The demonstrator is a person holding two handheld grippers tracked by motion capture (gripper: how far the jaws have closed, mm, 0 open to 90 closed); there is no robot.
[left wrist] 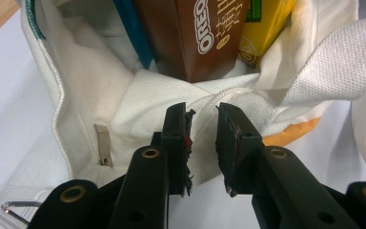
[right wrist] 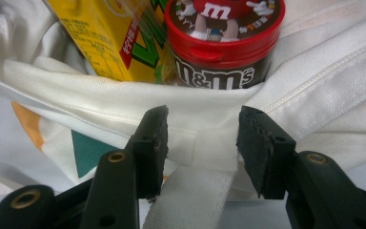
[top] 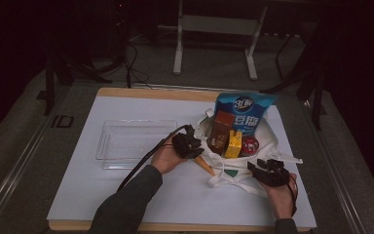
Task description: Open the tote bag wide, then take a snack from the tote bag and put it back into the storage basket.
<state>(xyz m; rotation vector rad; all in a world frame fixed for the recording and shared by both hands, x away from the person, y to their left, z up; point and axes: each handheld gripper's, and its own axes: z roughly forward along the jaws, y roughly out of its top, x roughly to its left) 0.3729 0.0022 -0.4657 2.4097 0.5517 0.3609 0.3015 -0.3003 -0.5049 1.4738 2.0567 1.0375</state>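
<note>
A white tote bag [top: 274, 140] lies on the table holding a blue snack bag [top: 245, 109], a brown Oreo box [top: 221, 129], a yellow drink carton [top: 233, 144] and a red-lidded M&M's tub [top: 250, 145]. My left gripper [top: 197, 146] is at the bag's left rim. In the left gripper view it [left wrist: 202, 119] stands open by a narrow gap, with the rim's hem [left wrist: 228, 93] crossing just beyond the tips, below the Oreo box [left wrist: 205, 33]. My right gripper [top: 259, 168] is at the bag's near side, open [right wrist: 202, 124], with the bag's white strap [right wrist: 195, 200] lying loose between the jaws, below the M&M's tub [right wrist: 219, 47].
A clear plastic tray [top: 131, 141] sits left of the bag, close to my left hand. The white mat [top: 126, 195] on the wooden board has bare room in front. The bag's printed side shows orange [top: 205, 165] and teal [right wrist: 88, 152] patches.
</note>
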